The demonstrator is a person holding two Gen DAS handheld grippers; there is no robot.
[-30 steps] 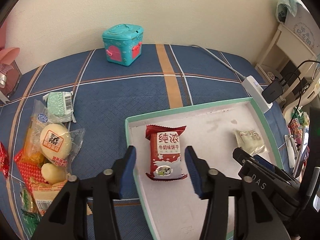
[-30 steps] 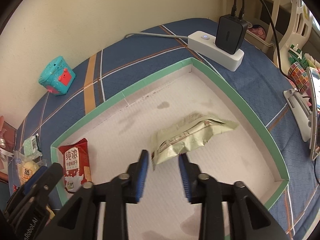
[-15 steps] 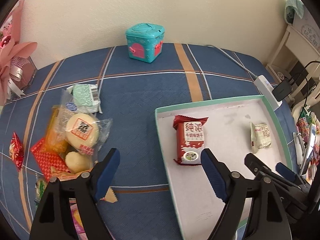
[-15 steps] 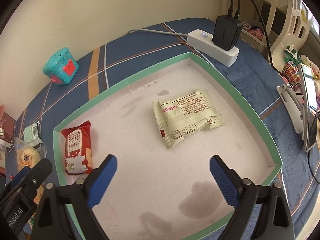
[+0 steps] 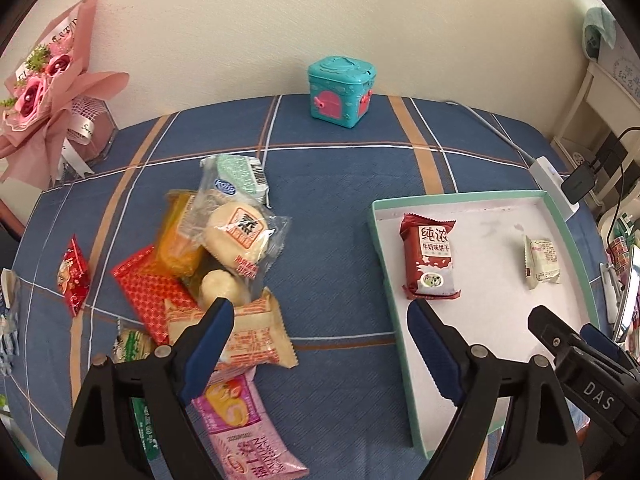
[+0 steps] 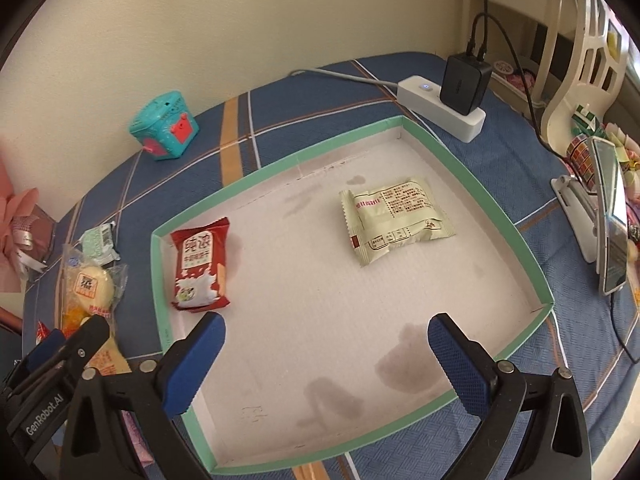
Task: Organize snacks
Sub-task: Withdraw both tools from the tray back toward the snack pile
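While both grippers spread their jaws further with nothing between them, the left gripper [image 5: 320, 330] hangs between the snack pile [image 5: 224, 264] and the tray [image 6: 496, 216]; the right gripper [image 6: 326, 338] is over the tray's near edge, red packet [image 6: 202, 266] at its left edge, pale packet [image 6: 394, 218] toward the far right corner.

A shallow tray [image 6: 472, 168] with a green rim and stained white floor holds two packets lying flat and well apart: a red biscuit packet [image 6: 201, 266] near its left wall and a pale cream packet [image 6: 394, 218] toward the far right. Beside the tray, a loose pile of snacks [image 5: 224, 276] lies on the blue checked cloth: wrapped buns, orange, red and pink packets overlapping one another.
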